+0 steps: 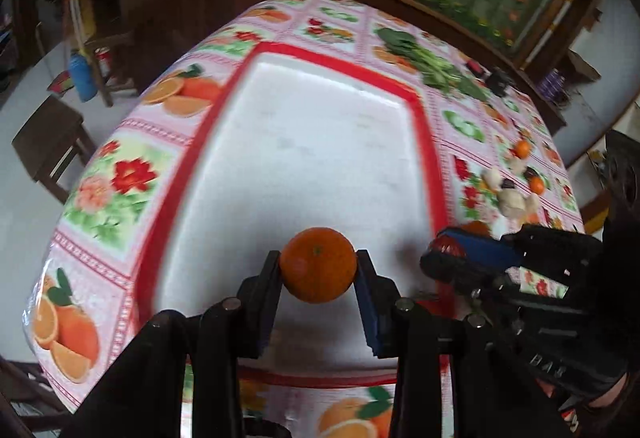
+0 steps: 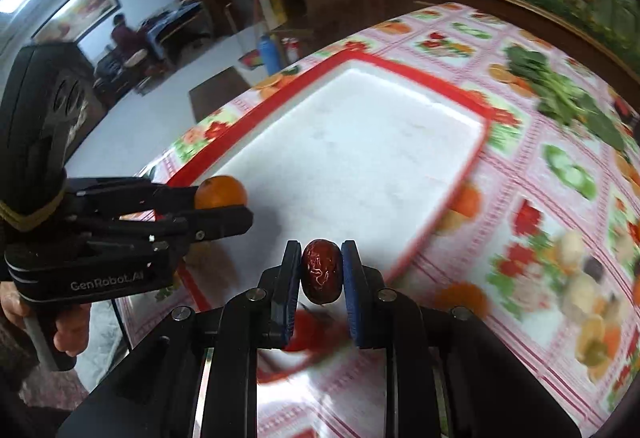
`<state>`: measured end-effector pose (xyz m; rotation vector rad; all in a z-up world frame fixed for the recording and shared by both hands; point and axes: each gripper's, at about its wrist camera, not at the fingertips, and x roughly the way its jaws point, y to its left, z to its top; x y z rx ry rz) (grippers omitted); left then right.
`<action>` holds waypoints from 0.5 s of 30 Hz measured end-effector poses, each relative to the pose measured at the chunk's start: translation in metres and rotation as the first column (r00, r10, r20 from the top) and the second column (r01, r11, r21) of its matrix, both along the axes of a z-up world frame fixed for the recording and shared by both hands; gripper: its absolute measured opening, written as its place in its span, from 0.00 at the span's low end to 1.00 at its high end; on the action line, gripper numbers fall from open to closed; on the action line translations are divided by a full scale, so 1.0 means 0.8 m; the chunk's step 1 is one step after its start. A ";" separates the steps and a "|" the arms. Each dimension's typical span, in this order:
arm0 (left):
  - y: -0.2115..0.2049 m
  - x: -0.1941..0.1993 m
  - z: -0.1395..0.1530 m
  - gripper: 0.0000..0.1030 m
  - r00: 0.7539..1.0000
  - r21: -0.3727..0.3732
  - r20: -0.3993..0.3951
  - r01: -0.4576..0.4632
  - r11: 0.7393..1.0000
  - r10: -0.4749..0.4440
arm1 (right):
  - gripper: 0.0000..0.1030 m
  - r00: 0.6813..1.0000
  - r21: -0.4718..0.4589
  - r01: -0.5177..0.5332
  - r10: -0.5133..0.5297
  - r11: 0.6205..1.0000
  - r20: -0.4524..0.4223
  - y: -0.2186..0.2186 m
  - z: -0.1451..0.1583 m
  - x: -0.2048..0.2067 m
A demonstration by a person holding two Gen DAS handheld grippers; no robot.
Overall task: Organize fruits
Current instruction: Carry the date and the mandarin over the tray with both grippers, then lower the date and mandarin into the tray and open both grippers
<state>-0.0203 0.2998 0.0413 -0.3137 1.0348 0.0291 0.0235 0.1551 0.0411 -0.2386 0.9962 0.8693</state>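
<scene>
My left gripper (image 1: 318,270) is shut on an orange tangerine (image 1: 318,264) and holds it over the near end of a white tray with a red rim (image 1: 424,117). My right gripper (image 2: 321,270) is shut on a dark red jujube (image 2: 322,272), just above the tray's near right corner (image 2: 404,262). The right gripper also shows in the left wrist view (image 1: 444,252), to the right of the tangerine. The left gripper with the tangerine (image 2: 221,191) shows in the right wrist view on the left. The tray's inside is bare.
Two small tangerines (image 1: 522,148), pale lumps (image 1: 510,199) and dark jujubes lie on the fruit-print tablecloth to the right of the tray. Leafy greens (image 1: 424,65) lie at the far right. A stool (image 1: 52,141) and a blue bottle (image 1: 82,75) stand on the floor to the left.
</scene>
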 end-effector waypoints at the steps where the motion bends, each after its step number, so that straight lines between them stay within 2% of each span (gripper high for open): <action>1: 0.006 -0.001 -0.003 0.37 1.000 0.002 -0.006 -0.011 1.000 0.011 | 0.19 1.000 -0.005 -0.010 0.010 1.000 -0.006 0.008 -0.005 0.000; 8: 0.029 0.000 -0.022 0.37 0.999 0.014 -0.039 -0.036 0.999 0.036 | 0.19 0.997 -0.023 -0.062 0.061 0.998 -0.047 0.044 -0.029 -0.004; 15: 0.030 0.002 -0.032 0.38 0.998 0.037 -0.058 -0.038 0.999 0.040 | 0.19 0.995 -0.048 -0.073 0.069 0.996 -0.065 0.050 -0.041 -0.002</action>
